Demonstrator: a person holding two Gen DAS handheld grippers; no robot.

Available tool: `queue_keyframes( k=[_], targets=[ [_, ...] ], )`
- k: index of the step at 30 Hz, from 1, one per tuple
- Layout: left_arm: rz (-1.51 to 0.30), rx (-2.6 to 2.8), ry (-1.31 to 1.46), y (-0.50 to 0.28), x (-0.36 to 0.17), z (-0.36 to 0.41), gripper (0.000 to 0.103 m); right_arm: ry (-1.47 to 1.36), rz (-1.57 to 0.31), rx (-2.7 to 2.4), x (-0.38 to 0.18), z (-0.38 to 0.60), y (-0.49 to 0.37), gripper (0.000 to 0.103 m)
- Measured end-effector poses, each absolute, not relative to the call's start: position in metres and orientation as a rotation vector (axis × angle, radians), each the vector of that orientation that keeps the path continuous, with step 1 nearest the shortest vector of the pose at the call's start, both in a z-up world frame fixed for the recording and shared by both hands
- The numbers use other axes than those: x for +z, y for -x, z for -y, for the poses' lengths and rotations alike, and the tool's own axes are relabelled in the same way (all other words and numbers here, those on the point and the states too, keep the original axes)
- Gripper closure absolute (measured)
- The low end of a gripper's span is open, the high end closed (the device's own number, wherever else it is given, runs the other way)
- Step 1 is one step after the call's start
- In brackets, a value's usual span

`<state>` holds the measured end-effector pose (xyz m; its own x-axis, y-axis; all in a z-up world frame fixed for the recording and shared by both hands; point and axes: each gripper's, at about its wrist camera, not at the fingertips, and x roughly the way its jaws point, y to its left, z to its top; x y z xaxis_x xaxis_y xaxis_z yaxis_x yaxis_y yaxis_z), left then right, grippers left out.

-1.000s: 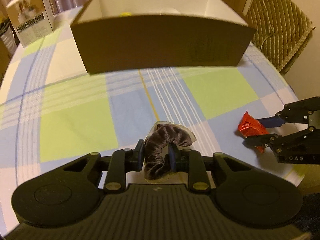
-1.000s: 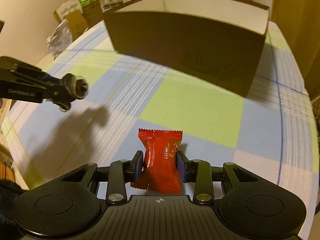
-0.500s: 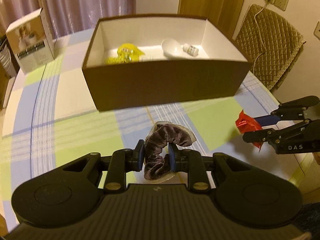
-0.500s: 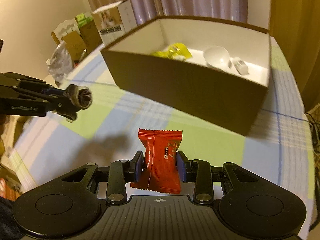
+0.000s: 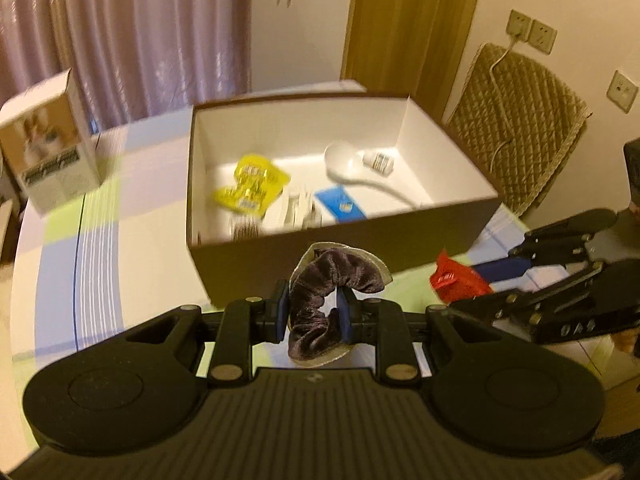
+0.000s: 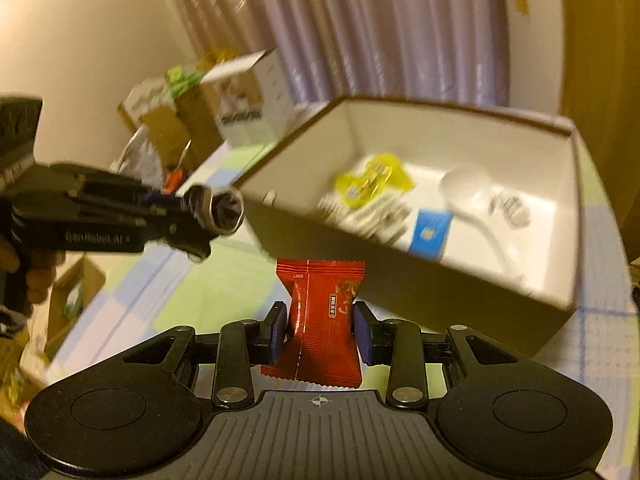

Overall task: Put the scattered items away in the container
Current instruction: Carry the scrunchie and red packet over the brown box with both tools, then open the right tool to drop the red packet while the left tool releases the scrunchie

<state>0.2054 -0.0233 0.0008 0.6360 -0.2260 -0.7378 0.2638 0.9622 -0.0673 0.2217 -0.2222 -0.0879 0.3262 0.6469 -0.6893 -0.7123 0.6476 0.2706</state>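
My left gripper [image 5: 314, 314] is shut on a dark velvet scrunchie [image 5: 332, 280] and holds it in the air just short of the near wall of the brown cardboard box [image 5: 304, 252]. My right gripper [image 6: 320, 330] is shut on a red snack packet [image 6: 324, 312], also raised in front of the box [image 6: 440, 292]. Each gripper shows in the other's view: the right one [image 5: 480, 288] with the red packet [image 5: 456, 280], the left one [image 6: 208, 216] with the scrunchie [image 6: 224, 208]. Inside the box lie a yellow packet [image 5: 252, 184], a white spoon [image 5: 352, 164], a small bottle [image 5: 378, 162] and a blue card [image 5: 340, 204].
The box stands on a round table with a checked blue, green and white cloth [image 5: 96, 240]. A white carton [image 5: 48, 160] stands at the table's far left. A quilted chair back [image 5: 516, 120] is behind the box on the right. Boxes and bags [image 6: 168, 120] sit beyond the table.
Both grippers have risen with their items and moved closer to the box. The views now look down into the box, and the two grippers are closer together.
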Motion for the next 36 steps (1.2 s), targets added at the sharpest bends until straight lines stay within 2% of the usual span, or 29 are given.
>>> queue_keyframes(
  k=[9,27,36],
  targets=[
    [-0.75,-0.336,-0.136,-0.265,0.022,0.025,0.082,0.15,-0.782,0.779,-0.059,0.22,-0.278,0.064],
    [-0.742,-0.358,-0.232,-0.36,0.034,0.033,0.082,0.282,-0.822,0.754,-0.085,0.2,-0.348,0.064],
    [-0.77,-0.353,-0.297,-0.416,0.027,0.055,0.082,0.333,-0.904,0.735,-0.113,0.188,-0.383,0.064]
  ],
)
